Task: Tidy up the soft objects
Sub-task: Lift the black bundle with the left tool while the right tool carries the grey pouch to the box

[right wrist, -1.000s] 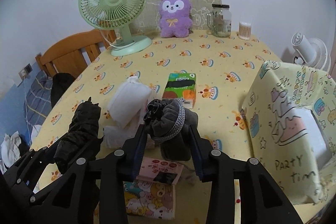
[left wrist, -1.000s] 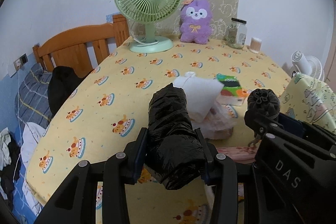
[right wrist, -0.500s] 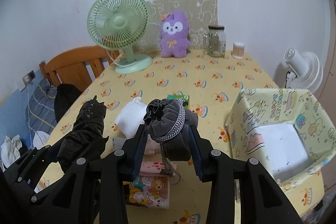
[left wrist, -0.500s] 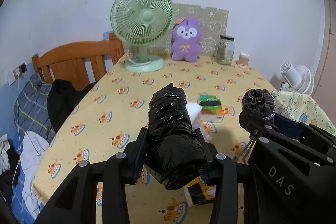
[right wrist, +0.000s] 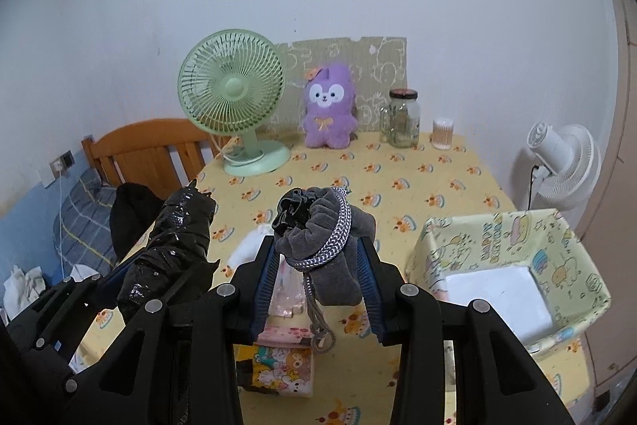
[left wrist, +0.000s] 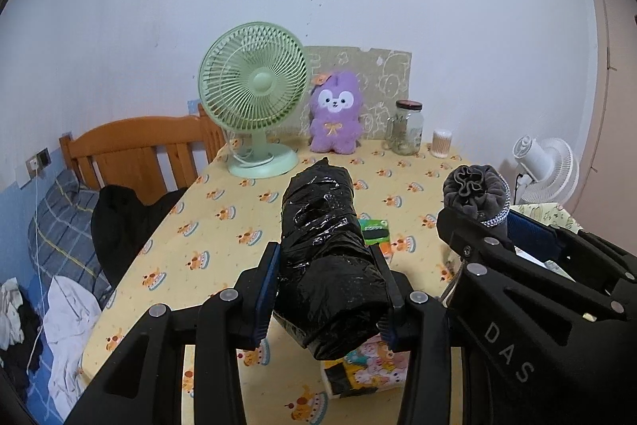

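My left gripper (left wrist: 324, 265) is shut on a black plastic-wrapped roll (left wrist: 322, 245) and holds it above the yellow table (left wrist: 223, 234); the roll also shows in the right wrist view (right wrist: 175, 245). My right gripper (right wrist: 316, 257) is shut on a grey drawstring pouch (right wrist: 326, 245) with a silver chain, held above the table; the pouch also shows in the left wrist view (left wrist: 475, 192). A yellow patterned box (right wrist: 513, 265) with a white inside stands open at the right. A purple plush toy (right wrist: 328, 114) sits at the far edge.
A green fan (right wrist: 235, 98), a glass jar (right wrist: 402, 118) and a cotton-swab tub (right wrist: 444, 134) stand at the back. Tissue packs (right wrist: 278, 365), a white soft pack (right wrist: 249, 245) and a green packet (left wrist: 374, 230) lie below the grippers. A wooden chair (left wrist: 139, 154) and a white fan (right wrist: 565, 162) flank the table.
Both grippers have risen and pulled back with their loads. The table now looks farther below and the yellow box's open top has come into view.
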The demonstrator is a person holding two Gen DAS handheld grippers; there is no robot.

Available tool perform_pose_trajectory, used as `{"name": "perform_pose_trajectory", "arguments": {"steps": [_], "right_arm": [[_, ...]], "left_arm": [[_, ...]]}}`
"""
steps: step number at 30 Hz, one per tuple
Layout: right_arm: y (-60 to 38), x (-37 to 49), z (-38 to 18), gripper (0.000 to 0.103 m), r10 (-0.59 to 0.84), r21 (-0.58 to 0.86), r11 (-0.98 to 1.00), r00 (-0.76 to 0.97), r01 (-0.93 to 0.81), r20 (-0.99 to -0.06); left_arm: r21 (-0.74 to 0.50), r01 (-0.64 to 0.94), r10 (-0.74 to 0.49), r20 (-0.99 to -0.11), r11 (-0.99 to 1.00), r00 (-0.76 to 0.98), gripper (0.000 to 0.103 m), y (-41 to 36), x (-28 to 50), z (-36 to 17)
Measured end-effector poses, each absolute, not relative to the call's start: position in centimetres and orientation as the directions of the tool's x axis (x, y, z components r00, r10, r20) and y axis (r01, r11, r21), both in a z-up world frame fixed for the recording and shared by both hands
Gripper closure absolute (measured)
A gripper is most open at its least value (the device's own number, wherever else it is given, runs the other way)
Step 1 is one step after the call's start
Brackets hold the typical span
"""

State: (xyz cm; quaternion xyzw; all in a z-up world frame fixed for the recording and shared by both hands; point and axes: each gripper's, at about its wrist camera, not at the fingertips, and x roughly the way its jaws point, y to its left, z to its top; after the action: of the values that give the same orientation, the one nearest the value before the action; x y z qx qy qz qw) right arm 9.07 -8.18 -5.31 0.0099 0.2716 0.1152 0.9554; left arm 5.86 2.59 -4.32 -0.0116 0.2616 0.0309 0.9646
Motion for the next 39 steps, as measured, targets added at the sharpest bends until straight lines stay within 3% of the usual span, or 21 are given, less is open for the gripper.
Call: {"name": "perform_pose_trajectory", "arguments": {"steps": [39], "right_arm": [[-18.6, 11.4, -5.0, 0.06, 0.087, 0.044, 0.996, 0.857, -0.076, -0.508]], "left_arm": [[-0.003, 0.127, -0.112, -0.498, 0.992, 0.86, 0.06, -8.1, 10.5, -4.5]]}}
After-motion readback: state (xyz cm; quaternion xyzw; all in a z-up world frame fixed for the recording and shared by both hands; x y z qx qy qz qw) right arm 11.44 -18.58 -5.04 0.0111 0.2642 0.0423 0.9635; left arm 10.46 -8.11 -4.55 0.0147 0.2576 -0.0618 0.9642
